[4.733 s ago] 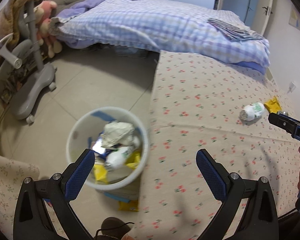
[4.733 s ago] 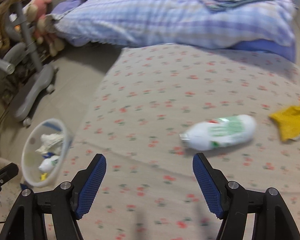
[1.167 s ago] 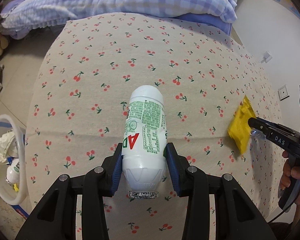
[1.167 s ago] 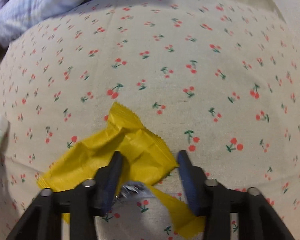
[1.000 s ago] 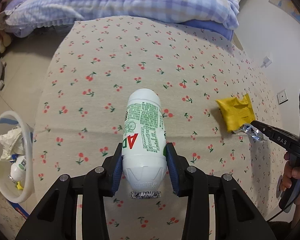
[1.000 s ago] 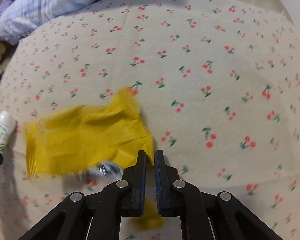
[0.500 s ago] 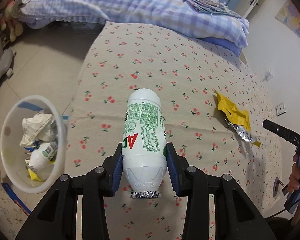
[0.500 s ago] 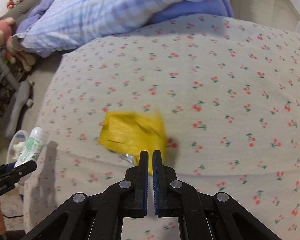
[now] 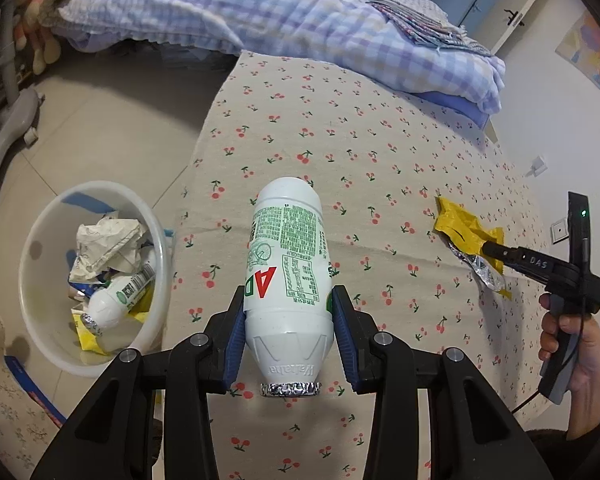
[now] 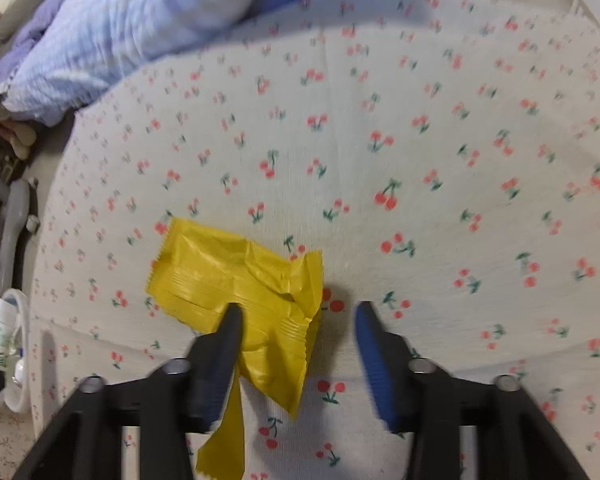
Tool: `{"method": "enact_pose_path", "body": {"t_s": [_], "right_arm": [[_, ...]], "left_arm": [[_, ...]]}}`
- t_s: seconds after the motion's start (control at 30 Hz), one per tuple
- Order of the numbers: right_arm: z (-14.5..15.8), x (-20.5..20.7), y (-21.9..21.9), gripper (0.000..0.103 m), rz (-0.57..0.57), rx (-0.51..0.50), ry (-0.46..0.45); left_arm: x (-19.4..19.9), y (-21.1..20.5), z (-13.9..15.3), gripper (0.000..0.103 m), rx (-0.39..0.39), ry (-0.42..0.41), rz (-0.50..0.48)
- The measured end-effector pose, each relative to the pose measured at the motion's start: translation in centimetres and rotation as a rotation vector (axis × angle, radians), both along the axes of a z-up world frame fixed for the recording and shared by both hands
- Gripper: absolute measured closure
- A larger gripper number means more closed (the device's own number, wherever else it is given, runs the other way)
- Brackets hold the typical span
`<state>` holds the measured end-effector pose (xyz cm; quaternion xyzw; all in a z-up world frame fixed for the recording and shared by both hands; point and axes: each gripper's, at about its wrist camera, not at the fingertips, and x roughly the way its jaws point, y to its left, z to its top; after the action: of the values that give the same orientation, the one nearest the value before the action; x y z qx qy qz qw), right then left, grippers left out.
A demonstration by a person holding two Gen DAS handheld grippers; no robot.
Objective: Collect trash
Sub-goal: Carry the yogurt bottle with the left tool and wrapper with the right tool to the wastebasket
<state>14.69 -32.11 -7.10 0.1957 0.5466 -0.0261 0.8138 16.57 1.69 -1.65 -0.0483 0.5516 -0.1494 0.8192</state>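
My left gripper point(image 9: 289, 328) is shut on a white drink bottle point(image 9: 286, 268) with green print and a foil-covered mouth, held above the cherry-print bedcover point(image 9: 340, 140). The white trash bin point(image 9: 32, 280) with crumpled paper and another bottle stands on the floor to its left. A yellow wrapper point(image 10: 240, 280) with a silver inside lies on the cover. My right gripper point(image 10: 296, 312) is open over it, its left finger on the wrapper. In the left wrist view the right gripper point(image 9: 490, 249) touches the wrapper point(image 9: 464, 232) at the far right.
A checked blue quilt point(image 9: 260, 12) with folded cloth lies at the back of the bed. A grey chair base point(image 9: 4, 136) and soft toys stand on the tiled floor at the left. The wall is close on the right.
My right gripper was shut half a second ago and has opened over the yellow wrapper, now lower and closer. My left gripper has carried the bottle back towards the bin side.
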Motion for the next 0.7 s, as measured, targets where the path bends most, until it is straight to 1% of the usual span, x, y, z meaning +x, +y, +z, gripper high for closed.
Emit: {"method": "enact_pose_path", "body": {"t_s": [0.03,0.07,0.17,0.33,0.47,0.6,0.7], "right_arm": [[-0.4,0.1,0.0,0.071,-0.004,0.0,0.007],[-0.7,0.1,0.0,0.077,-0.009,0.0,0.014],[-0.7,0.0,0.0,0.084,-0.016,0.011,0.01],[2.0,-0.6,1.6,0.086,0.031,0.014,-0.051],[4.0,-0.7,3.7,0.086,0.07,0.045,-0.106],[5.5,-0.4,7.2,0.086,0.123,0.082,-0.147],[5.9,0.1,10.1,0.086,0.165,0.097,-0.162]], "left_arm": [[0.0,0.2,0.1,0.061,-0.001,-0.002,0.002],[0.0,0.4,0.2,0.061,-0.003,-0.006,0.005],[-0.1,1.0,0.6,0.061,-0.017,-0.014,0.017],[-0.2,3.1,1.6,0.061,-0.038,-0.039,0.054],[-0.2,6.0,2.0,0.061,-0.047,-0.052,0.11],[-0.3,9.8,1.9,0.061,-0.045,-0.058,0.181],[-0.1,12.5,1.3,0.061,-0.031,-0.057,0.23]]}}
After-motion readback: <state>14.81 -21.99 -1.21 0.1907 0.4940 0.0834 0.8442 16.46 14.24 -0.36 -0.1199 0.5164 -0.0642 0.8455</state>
